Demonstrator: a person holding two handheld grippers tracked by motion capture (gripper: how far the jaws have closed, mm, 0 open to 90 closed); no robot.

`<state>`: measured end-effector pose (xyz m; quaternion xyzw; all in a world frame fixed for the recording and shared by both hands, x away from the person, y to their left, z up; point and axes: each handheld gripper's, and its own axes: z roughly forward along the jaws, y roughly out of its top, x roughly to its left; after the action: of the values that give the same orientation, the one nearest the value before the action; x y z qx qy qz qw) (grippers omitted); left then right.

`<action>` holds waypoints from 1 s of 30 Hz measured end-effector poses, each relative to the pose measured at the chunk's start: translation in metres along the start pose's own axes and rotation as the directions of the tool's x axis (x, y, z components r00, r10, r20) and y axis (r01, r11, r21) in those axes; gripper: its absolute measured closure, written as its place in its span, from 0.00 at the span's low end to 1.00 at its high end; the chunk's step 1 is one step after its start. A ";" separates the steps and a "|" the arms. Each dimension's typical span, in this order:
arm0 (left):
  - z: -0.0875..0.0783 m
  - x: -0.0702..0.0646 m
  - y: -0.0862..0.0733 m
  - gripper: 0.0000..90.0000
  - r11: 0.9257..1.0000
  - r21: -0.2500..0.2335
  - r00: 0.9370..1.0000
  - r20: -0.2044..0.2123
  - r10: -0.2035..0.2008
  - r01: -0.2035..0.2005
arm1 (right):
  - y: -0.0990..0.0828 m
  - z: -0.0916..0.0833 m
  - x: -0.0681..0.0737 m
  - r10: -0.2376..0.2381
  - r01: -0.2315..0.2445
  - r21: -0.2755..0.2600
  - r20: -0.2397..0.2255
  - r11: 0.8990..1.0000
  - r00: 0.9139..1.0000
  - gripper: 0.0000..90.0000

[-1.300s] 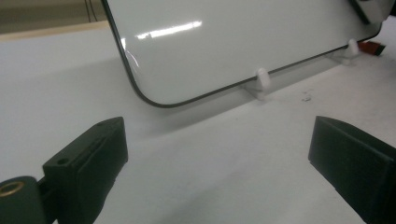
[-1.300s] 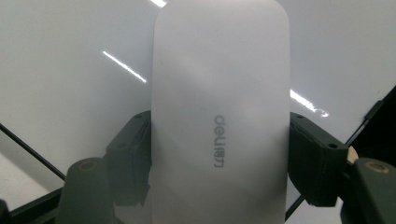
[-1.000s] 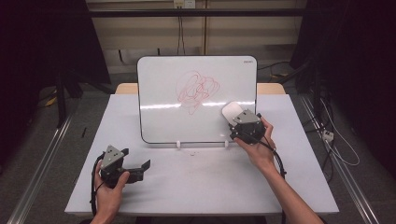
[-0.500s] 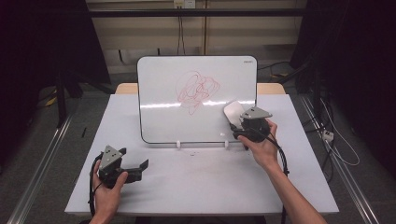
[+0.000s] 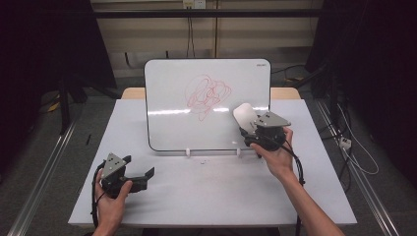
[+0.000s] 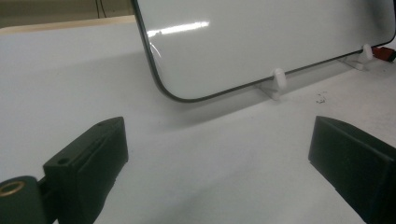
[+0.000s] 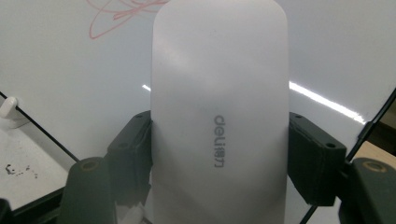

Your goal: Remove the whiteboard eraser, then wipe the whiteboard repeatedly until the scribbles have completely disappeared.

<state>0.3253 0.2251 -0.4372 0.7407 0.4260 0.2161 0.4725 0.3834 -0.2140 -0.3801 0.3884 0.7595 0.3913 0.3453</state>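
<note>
A whiteboard [image 5: 172,93] stands upright on white feet at the back of the table, with a red scribble [image 5: 206,96] on its middle. My right gripper [image 5: 248,129] is shut on a white eraser [image 5: 244,115], held up against the board's lower right part, below and right of the scribble. In the right gripper view the eraser [image 7: 219,107] sits between both black jaws, with the scribble [image 7: 116,14] above it to the left. My left gripper [image 5: 145,174] rests on the table at the front left, open, with nothing between its fingers [image 6: 88,158].
The white table [image 5: 211,196] carries the whiteboard [image 6: 261,37] on small white feet [image 6: 279,77]. Tiny dark specks [image 6: 320,98] lie on the table in front of the board. Dark stands and cables flank the table on both sides.
My right gripper with the eraser has shifted slightly right and up along the board. The left gripper has not moved.
</note>
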 end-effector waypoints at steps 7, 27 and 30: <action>-0.002 -0.002 0.000 0.05 1.000 -0.001 1.000 -0.005 0.011 -0.011 | 0.003 -0.003 0.001 -0.012 0.012 -0.025 -0.006 1.000 1.000 0.35; 0.002 -0.003 -0.001 0.05 1.000 0.012 1.000 0.004 0.017 -0.017 | 0.033 0.002 0.003 -0.046 0.048 -0.097 0.018 0.994 0.999 0.35; 0.002 -0.002 -0.001 0.05 1.000 0.016 1.000 0.003 0.012 -0.012 | 0.037 0.002 0.005 -0.056 0.058 -0.102 0.022 0.993 0.998 0.35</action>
<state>0.3252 0.2226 -0.4392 0.7474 0.4226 0.2145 0.4656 0.3944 -0.1944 -0.3497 0.3519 0.7460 0.4160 0.3829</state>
